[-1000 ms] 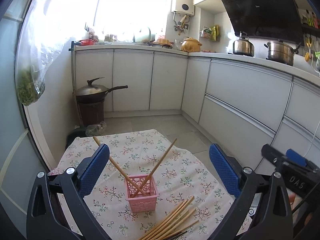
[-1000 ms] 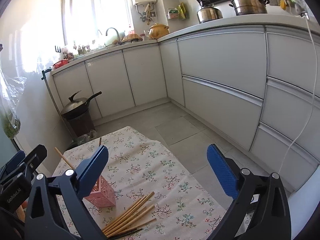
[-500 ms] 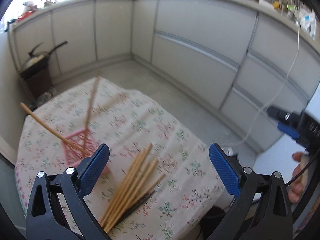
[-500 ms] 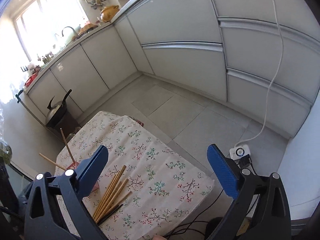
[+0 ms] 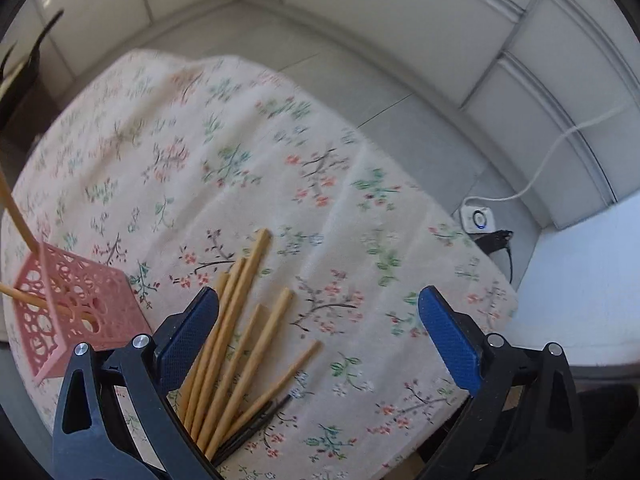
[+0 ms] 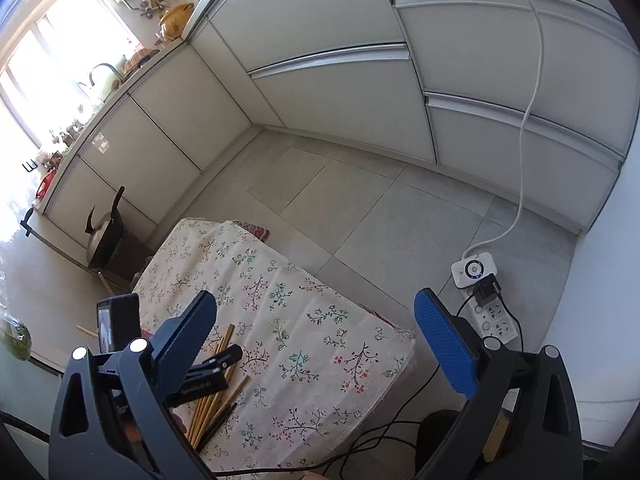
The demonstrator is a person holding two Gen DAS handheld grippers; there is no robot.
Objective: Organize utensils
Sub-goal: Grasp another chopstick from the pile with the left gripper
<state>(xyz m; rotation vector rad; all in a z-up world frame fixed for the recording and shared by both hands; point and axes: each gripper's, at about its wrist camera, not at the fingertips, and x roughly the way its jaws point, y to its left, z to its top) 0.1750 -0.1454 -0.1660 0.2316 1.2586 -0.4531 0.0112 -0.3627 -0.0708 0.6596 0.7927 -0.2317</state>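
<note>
A loose bunch of wooden chopsticks [image 5: 240, 344] lies on the floral tablecloth [image 5: 224, 160], with a thin black stick [image 5: 256, 428] under them. My left gripper [image 5: 316, 336] is open, low over the cloth, its left finger beside the bunch. A pink lattice basket [image 5: 68, 300] at the left edge holds two chopsticks that stick out. In the right wrist view my right gripper [image 6: 316, 340] is open and empty, higher up; the left gripper [image 6: 200, 376] shows over the chopsticks [image 6: 216, 400].
White kitchen cabinets [image 6: 340, 80] ring the tiled floor [image 6: 360, 208]. A white power strip [image 6: 476, 272] with a cable lies on the floor right of the table. A wok [image 6: 104, 236] stands on a stool beyond the table's far end.
Both grippers have tilted down and moved closer to the table. The left gripper has dropped near the chopstick bunch. The basket has shifted to the left edge of its view.
</note>
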